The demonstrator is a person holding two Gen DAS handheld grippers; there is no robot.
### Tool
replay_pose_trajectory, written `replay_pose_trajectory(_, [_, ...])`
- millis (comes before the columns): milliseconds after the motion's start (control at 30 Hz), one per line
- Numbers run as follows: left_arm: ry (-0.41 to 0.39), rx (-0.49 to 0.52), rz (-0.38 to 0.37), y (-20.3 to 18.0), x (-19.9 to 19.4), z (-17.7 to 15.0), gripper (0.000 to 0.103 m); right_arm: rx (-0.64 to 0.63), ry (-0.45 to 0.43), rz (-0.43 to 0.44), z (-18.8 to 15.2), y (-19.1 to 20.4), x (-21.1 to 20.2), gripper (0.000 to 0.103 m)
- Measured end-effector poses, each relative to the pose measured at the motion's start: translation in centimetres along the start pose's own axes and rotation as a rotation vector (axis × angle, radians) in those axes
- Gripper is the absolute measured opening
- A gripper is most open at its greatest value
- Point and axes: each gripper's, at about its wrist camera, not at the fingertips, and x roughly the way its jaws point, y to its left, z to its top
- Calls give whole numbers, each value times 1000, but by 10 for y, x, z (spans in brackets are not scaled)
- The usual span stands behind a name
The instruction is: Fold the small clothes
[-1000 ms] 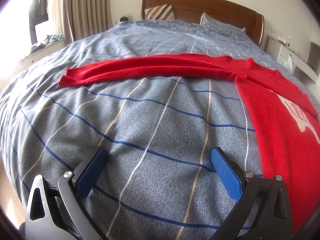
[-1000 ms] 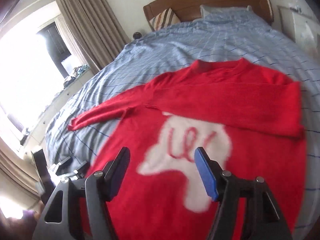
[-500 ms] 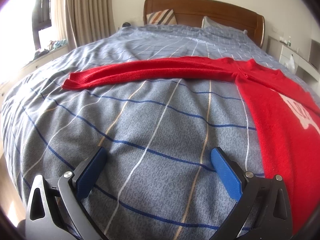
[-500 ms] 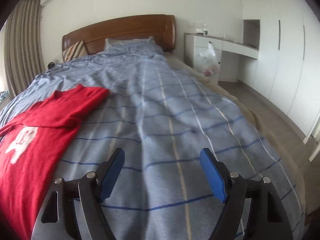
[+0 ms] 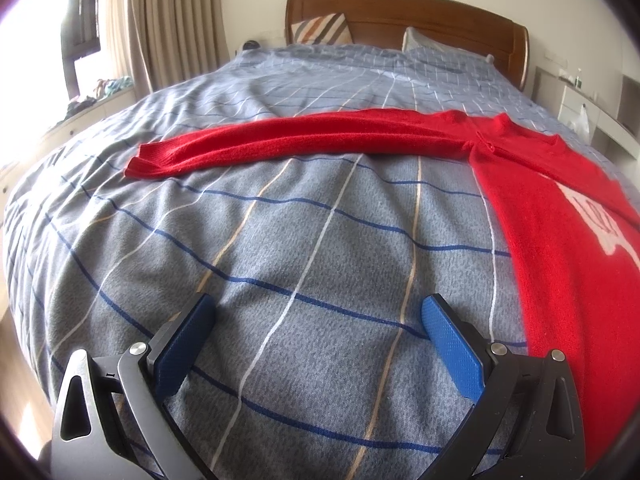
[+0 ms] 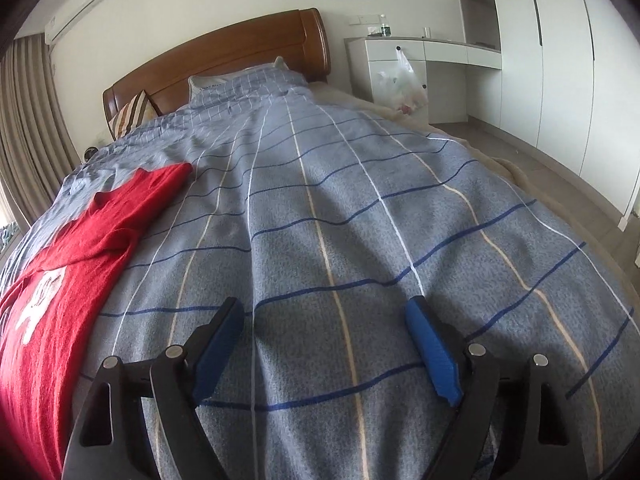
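A red sweater with a white print lies flat on the blue checked bed cover. Its left sleeve stretches out straight to the left. My left gripper is open and empty, low over bare cover, left of the sweater's body and nearer than the sleeve. In the right wrist view the sweater lies at the left, its other sleeve folded across the chest. My right gripper is open and empty over bare cover to the sweater's right.
A wooden headboard and pillows stand at the far end. Curtains and a window ledge are on the left. A white desk with a plastic bag and wardrobes are on the right, past the bed edge.
My right gripper swung from above the sweater's printed front to the bare cover on its right. My left gripper barely moved.
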Motion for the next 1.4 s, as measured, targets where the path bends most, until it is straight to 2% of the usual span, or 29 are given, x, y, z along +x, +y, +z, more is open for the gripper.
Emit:
replay_pose_trajectory(67, [30,-16,-25,3,-5,3,103,-4,2,-4,0,3,3,84])
replay_pose_trajectory(233, [78,-117,-191,29,-15,25,103,-12,3,-6,0,5,5,86])
replay_pose_trajectory(400, [118,-264,-241,88,9,66,103,-14,3,-8,-1,5,5,86])
replay_pose_trajectory(533, [161,-448,-199,153,48,95,101,-17,3,-11,-1,5,5,86])
replay_pose_trajectory(667, [200,-510,-111,189,81,112,100,-21,3,-16,-2,6,6,86])
replay_pose_trajectory(700, [209,-521,-108,192,88,113,98,-21,3,-16,-2,6,6,86])
replay_pose_trajectory(733, [218,-526,-101,194,93,114,91,-22,3,-17,-2,6,6,86])
replay_pose_trajectory(767, [226,-519,-88,193,98,115,86,-22,3,-18,-2,6,6,86])
replay_pose_trajectory(800, [234,-500,-76,190,103,117,76,-23,3,-20,-2,6,6,86])
replay_pose_trajectory(867, [242,-445,-58,182,108,121,47,-26,3,-24,-2,7,6,86])
replay_pose_trajectory(900, [247,-428,-47,182,107,123,16,-26,3,-24,-2,7,6,86])
replay_pose_trajectory(933, [252,-420,-24,180,106,125,3,-27,3,-25,-2,7,6,86])
replay_pose_trajectory(1033, [224,-411,-16,179,90,144,3,-28,4,-26,-3,7,6,86])
replay_pose_trajectory(1167, [113,-273,-45,134,49,205,3,-28,4,-26,-3,7,6,86])
replay_pose_trajectory(1233, [48,-190,-99,93,25,238,3,-28,4,-26,-3,7,6,86])
replay_pose_trajectory(1300, [-5,-123,-183,44,3,268,3,-28,4,-26,-2,7,6,86])
replay_pose_trajectory(1400, [-50,-23,-323,-39,-23,294,3,-28,4,-26,-3,7,5,86])
